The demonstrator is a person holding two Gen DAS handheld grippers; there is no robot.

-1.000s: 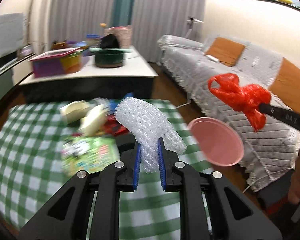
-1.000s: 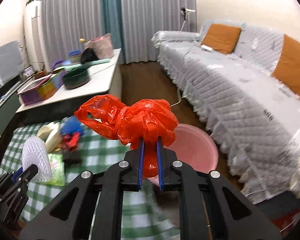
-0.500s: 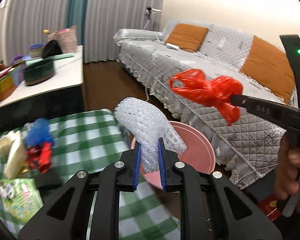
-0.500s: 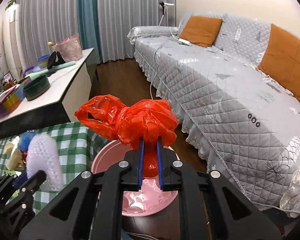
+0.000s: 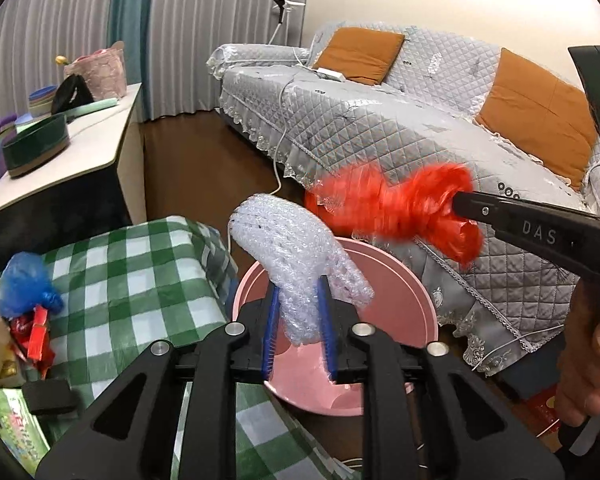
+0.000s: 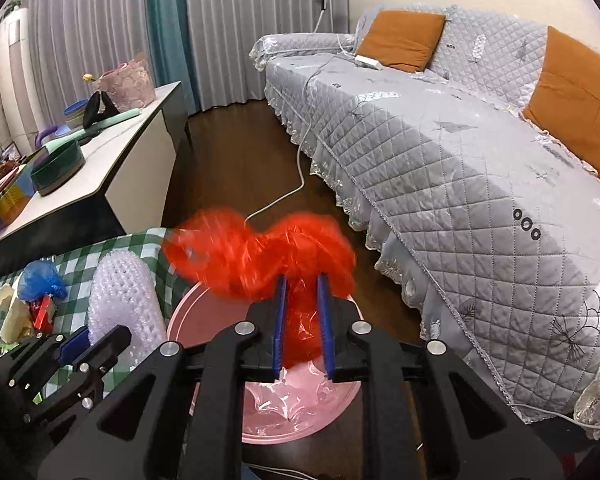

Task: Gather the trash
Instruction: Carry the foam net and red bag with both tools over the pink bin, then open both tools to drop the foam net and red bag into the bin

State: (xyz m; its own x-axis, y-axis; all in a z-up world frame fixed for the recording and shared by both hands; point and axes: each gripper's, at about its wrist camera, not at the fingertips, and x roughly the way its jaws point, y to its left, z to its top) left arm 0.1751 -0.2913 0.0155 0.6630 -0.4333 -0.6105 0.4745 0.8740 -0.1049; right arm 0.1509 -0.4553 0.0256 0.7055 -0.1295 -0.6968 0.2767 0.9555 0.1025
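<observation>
My left gripper (image 5: pixel 298 320) is shut on a wad of clear bubble wrap (image 5: pixel 296 252) and holds it over the near rim of a pink basin (image 5: pixel 400 312) on the floor. My right gripper (image 6: pixel 302 316) is shut on a red plastic bag (image 6: pixel 260 256), blurred by motion, above the same pink basin (image 6: pixel 204 320). The red bag (image 5: pixel 392 204) and the right gripper's finger (image 5: pixel 540 232) show in the left wrist view at the right. The bubble wrap (image 6: pixel 124 300) and left gripper (image 6: pixel 66 350) show at the right wrist view's lower left.
A green-checked table (image 5: pixel 140 280) at the left carries more trash: a blue bag (image 5: pixel 24 288), red wrappers (image 5: pixel 36 336), a green packet (image 5: pixel 16 428). A grey quilted sofa (image 6: pixel 460 168) lies to the right, a white counter (image 6: pixel 100 168) with bowls at the back left.
Both grippers moved right, off the table, and came down over the pink basin. The red bag now shakes and blurs. Both loads stay gripped.
</observation>
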